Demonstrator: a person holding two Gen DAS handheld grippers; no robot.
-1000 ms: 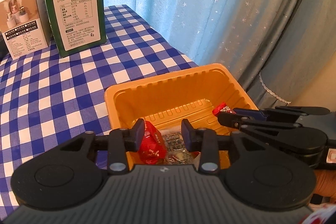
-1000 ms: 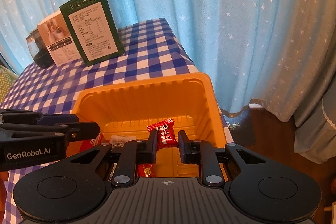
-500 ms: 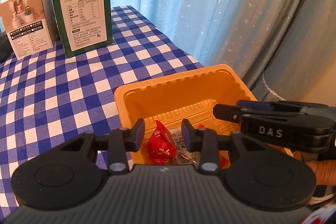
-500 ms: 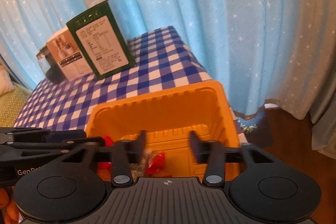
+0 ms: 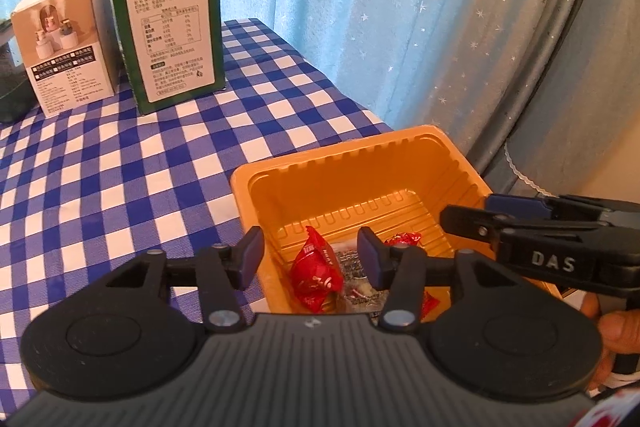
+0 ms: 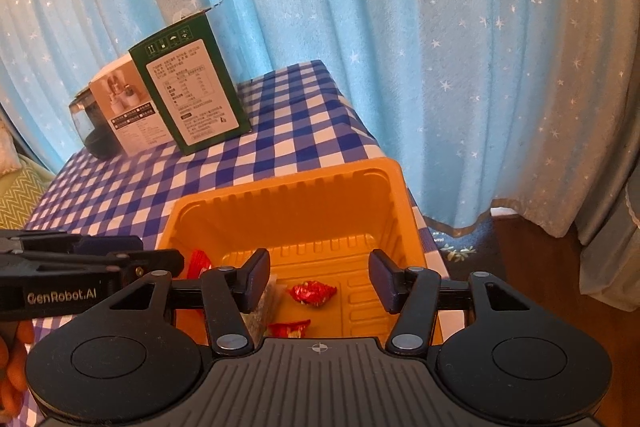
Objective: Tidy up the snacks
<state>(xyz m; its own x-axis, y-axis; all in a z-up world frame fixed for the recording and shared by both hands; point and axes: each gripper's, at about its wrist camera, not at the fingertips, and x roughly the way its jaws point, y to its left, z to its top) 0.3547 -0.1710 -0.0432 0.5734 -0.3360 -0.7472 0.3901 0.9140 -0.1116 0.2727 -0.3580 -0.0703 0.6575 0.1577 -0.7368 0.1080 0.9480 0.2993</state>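
Left wrist: left gripper (image 5: 310, 259) spread, jaws just been opening, nothing pinched. Hangs over near left corner of orange tray (image 5: 400, 143). Tray at table's (image 5: 120, 167) right edge. Red candy (image 5: 314, 273) lying loose on tray floor below the pads, clear packet (image 5: 356, 275) touching it on the right, second red candy (image 5: 402, 238) behind. Right gripper (image 5: 460, 223) reaching in over tray's right rim. Green box (image 5: 172, 35) and white box (image 5: 64, 43) at far edge, well apart from tray.

Right wrist: right gripper (image 6: 320, 279) spread, jaws just been opening, empty; crinkled red candy (image 6: 313, 293) on tray floor between the pads, not touched. Another red one (image 6: 289, 327) nearer.

Handling, judged: candies light, foil slippery, wrapper soft and crushable. Best pinched across the fat middle, not the twisted ends. Tray thin, flexy, likely slides if bumped.
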